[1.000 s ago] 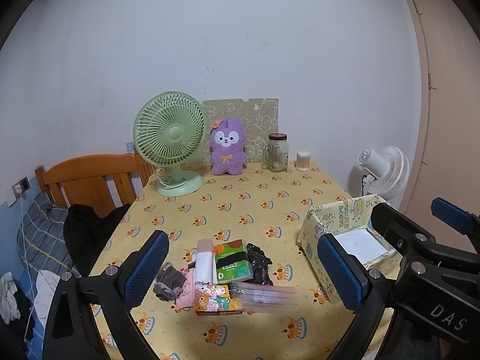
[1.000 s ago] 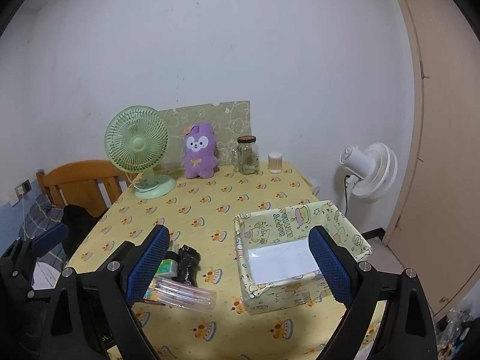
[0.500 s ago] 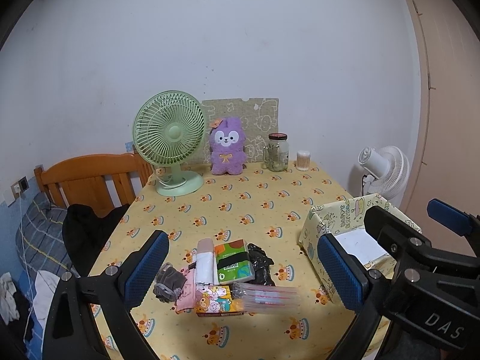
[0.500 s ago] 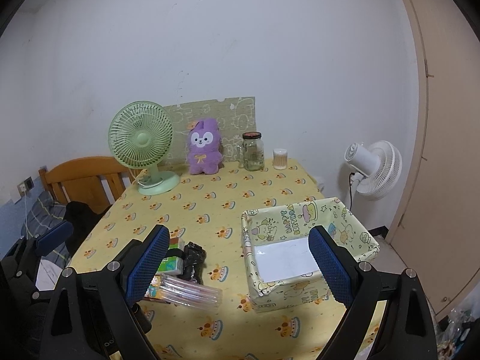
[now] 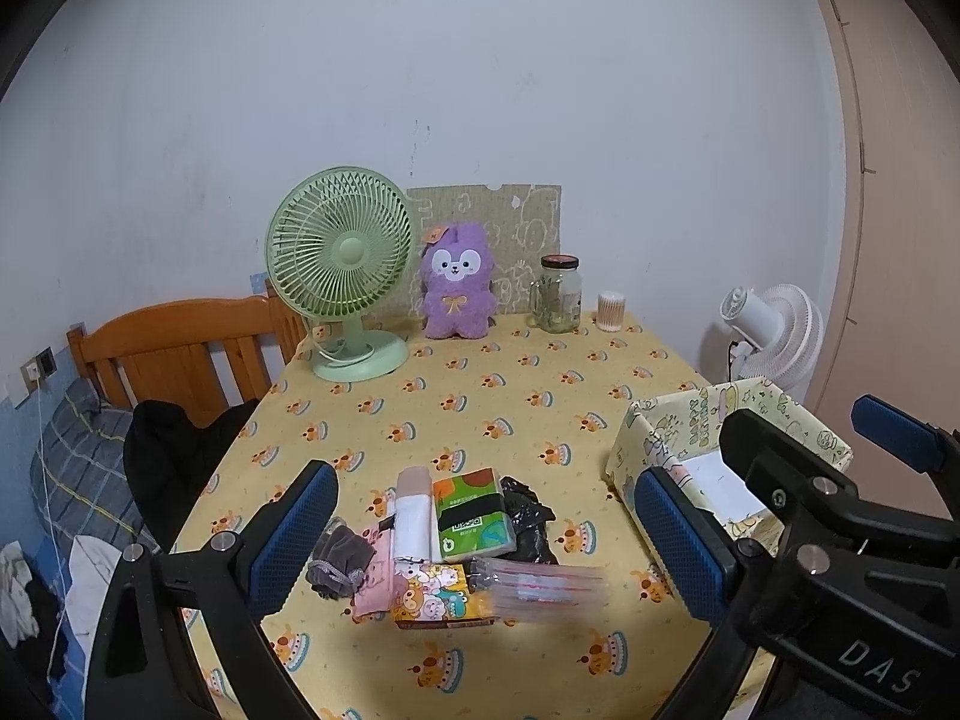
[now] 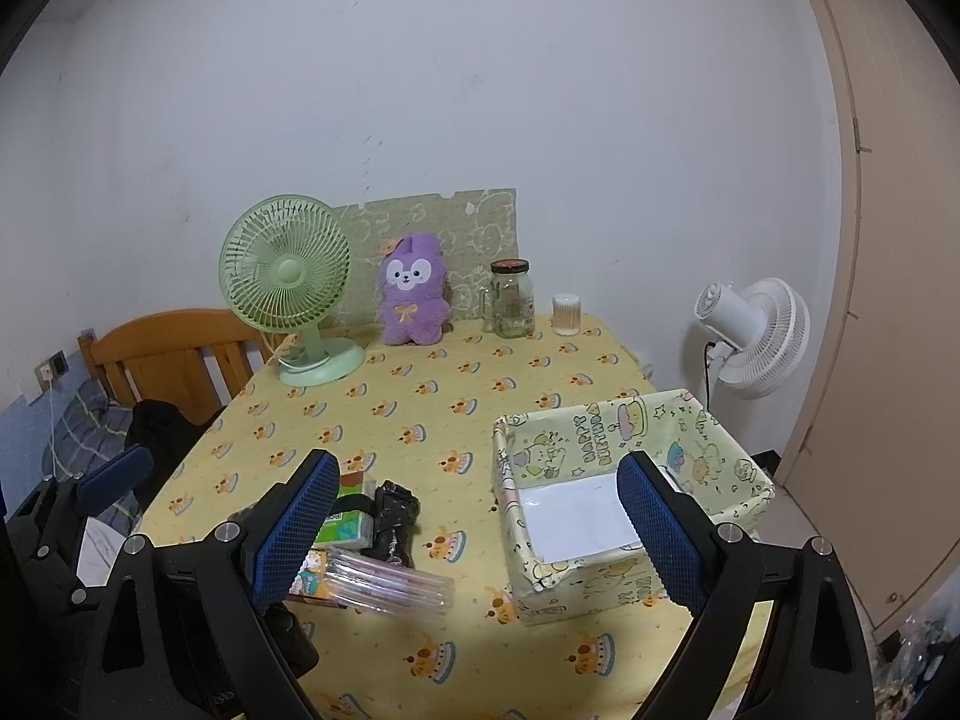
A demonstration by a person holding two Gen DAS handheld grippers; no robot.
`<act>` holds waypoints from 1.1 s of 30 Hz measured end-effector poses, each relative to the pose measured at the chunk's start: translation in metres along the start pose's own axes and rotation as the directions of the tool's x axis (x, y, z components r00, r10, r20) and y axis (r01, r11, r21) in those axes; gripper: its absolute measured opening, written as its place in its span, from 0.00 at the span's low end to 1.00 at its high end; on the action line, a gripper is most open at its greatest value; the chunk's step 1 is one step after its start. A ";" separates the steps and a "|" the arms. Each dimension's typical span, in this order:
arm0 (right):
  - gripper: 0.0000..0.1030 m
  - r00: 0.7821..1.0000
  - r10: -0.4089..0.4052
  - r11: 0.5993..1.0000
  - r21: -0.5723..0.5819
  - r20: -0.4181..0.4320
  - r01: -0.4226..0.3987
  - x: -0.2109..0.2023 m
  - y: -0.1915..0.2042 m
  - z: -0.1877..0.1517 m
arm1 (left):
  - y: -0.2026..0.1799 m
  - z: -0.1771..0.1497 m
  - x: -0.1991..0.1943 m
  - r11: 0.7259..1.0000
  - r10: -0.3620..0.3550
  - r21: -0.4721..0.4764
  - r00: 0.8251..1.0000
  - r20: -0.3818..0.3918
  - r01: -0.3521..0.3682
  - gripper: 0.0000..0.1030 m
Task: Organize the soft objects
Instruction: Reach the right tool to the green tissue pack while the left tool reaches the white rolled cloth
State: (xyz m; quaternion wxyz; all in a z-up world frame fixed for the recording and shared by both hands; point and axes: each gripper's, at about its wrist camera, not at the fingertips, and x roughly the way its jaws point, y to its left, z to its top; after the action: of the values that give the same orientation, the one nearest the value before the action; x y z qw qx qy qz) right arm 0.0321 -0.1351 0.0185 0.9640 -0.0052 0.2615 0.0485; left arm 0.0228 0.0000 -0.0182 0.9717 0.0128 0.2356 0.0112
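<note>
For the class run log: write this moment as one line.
left gripper: open, empty | right gripper: open, empty | soft items pile: untouched | paper box: empty

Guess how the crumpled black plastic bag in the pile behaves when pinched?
The black plastic bag looks thin and crinkled, so it is probably floppy and very light. Its glossy film may slip. It touches the green tissue pack, which might shift.
</note>
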 end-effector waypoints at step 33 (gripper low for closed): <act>0.91 0.994 0.036 0.999 -0.009 -0.100 -0.037 0.077 0.037 -0.030 | 0.037 -0.029 0.073 1.000 0.008 -0.027 0.988 -0.151 -0.012 0.96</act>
State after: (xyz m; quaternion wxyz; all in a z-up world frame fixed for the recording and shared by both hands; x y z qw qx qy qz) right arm 0.0795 -0.0922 -0.0452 0.9486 -0.0079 0.3093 0.0672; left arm 0.0739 0.0392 -0.0766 0.9511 -0.0004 0.3084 0.0201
